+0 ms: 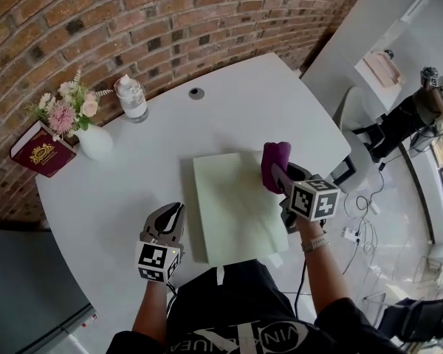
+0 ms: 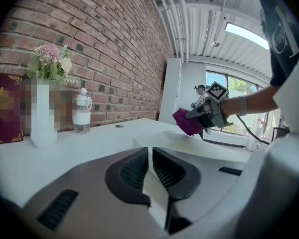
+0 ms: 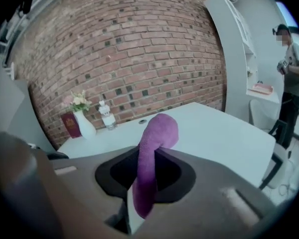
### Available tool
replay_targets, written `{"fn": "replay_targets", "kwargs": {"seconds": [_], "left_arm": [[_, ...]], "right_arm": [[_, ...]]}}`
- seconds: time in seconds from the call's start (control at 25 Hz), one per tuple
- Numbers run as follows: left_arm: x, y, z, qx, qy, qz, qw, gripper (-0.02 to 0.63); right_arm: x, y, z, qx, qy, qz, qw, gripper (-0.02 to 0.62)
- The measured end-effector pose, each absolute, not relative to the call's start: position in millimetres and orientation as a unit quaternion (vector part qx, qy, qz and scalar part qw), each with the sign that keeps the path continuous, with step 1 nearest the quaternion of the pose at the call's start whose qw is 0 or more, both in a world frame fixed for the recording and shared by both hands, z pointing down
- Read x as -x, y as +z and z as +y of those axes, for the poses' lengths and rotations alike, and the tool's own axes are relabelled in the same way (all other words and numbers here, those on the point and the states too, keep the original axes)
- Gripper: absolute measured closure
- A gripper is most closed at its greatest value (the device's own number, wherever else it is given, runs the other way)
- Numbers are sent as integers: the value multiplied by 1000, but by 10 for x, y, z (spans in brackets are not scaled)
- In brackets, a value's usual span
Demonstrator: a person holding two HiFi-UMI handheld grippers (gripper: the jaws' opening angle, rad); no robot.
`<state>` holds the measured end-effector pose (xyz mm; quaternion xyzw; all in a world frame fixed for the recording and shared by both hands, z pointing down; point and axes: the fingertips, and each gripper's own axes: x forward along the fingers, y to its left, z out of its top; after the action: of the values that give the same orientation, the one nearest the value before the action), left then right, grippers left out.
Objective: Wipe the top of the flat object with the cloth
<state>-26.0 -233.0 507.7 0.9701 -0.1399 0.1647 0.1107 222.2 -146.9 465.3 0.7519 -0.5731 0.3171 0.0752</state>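
Note:
A pale green flat box (image 1: 232,205) lies on the white table (image 1: 133,190) in front of me. My right gripper (image 1: 280,174) is shut on a purple cloth (image 1: 274,164), which hangs just above the box's right edge. In the right gripper view the cloth (image 3: 150,163) is pinched between the jaws and curls over at its top. My left gripper (image 1: 171,218) rests by the box's left edge, shut with nothing in it. From the left gripper view the box (image 2: 189,142) sits just ahead, and the right gripper (image 2: 193,114) holds the cloth (image 2: 187,122) over its far side.
A white vase of flowers (image 1: 81,124), a dark red book (image 1: 42,150) and a small bottle (image 1: 131,98) stand at the table's back left by the brick wall. A grommet hole (image 1: 197,93) is in the tabletop. A person (image 1: 421,109) stands at the far right.

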Motion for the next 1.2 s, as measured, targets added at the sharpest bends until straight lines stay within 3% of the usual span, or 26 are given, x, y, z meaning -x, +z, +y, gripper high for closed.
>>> {"fn": "replay_targets", "kwargs": {"seconds": [0.2, 0.56, 1.2], "left_arm": [[279, 5069, -2399, -969, 158, -152, 114, 577], [342, 5023, -2362, -964, 152, -184, 119, 576], [334, 5124, -2130, -960, 171, -186, 121, 576]], "right_arm": [[-1318, 4613, -1747, -669, 361, -649, 22, 532], [-173, 5056, -2030, -553, 432, -711, 50, 532], [-747, 5318, -1581, -589, 408, -681, 151, 532]]}}
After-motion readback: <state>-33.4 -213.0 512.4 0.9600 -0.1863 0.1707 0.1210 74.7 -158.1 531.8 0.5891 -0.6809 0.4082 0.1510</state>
